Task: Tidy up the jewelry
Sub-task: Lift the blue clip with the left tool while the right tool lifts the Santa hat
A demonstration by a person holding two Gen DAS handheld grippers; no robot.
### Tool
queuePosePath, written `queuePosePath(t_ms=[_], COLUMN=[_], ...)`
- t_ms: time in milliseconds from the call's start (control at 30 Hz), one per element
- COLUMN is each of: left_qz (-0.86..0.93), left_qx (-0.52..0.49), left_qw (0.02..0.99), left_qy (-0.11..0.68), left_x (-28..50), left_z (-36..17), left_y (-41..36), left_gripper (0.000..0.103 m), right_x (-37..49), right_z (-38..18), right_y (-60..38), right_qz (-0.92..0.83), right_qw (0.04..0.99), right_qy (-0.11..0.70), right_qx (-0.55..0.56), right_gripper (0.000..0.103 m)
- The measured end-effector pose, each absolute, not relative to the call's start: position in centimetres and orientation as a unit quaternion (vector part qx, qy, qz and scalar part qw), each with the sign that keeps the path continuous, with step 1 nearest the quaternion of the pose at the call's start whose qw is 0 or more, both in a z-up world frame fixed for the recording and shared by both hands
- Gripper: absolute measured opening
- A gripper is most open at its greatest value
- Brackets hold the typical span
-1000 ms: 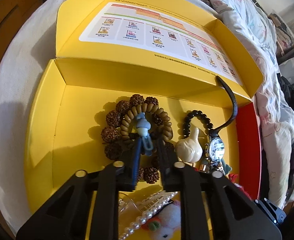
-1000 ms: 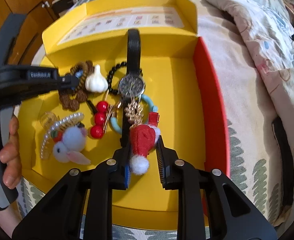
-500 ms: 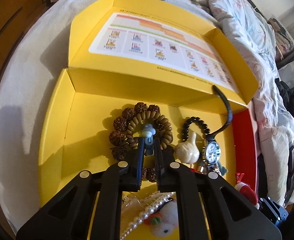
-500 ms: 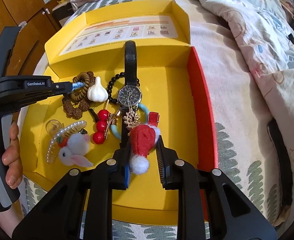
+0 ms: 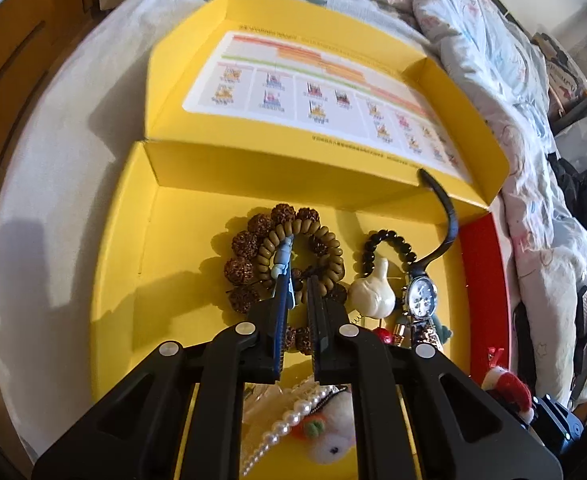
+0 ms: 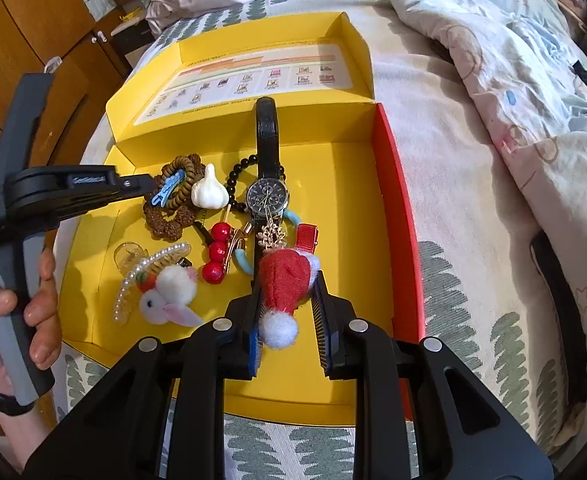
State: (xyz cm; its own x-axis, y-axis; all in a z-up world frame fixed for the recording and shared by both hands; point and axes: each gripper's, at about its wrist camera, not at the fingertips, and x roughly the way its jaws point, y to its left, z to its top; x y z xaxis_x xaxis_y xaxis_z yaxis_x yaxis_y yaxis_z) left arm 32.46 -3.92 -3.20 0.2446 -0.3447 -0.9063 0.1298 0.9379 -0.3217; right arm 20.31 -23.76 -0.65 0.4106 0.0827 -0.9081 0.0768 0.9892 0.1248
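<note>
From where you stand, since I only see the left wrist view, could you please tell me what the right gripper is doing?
Observer: The right gripper is closed on a red Santa hat clip, with the white pompom toward its camera.
Operator: Thank you. What is the red thing half hidden beside my fingers, near the watch?
Observer: It is a stick of three red beads, lying next to a white bunny clip.
Operator: And my blue clip?
Observer: Seen side-on, the blue clip sticks out of the left gripper, tilted above the brown bracelets.
</note>
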Motion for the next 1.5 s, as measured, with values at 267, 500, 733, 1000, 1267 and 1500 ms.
queuePosePath(t_ms=[267,500,733,1000,1267,1500], left_qz=[-0.137,-0.103,-0.096,-0.087,-0.097,-0.106], left_qx=[-0.059,-0.013,0.024,0.048,0.036,0.022], left_qw=[0.783,0.788,0.788,0.790,0.798,0.807], left_qy=[0.603,0.606,0.607,0.606,0.594,0.580], left_x=[33.3,33.7,33.7,33.1,32.4,31.2], left_z=[-4.4,-5.3,-6.0,-5.9,-4.0,-1.7], left_y=[-5.0,-5.6,-6.8,-8.2,-8.2,-7.6], left_gripper=[0.012,0.021,0.022,0.015,0.014,0.014], right_x=[20.8,20.9,21.0,20.9,20.8,20.5], right_z=[-1.4,-1.7,-1.9,-1.7,-1.1,-0.4], right_y=[-23.3,-23.2,-23.0,-23.0,-23.4,-23.6], right_qz=[0.003,0.004,0.007,0.006,0.005,0.008], right_qw=[0.833,0.831,0.830,0.832,0.835,0.838], right_qy=[0.549,0.552,0.554,0.552,0.546,0.541], right_qx=[0.067,0.063,0.061,0.059,0.067,0.074], right_gripper=[0.022,0.022,0.022,0.022,0.022,0.022])
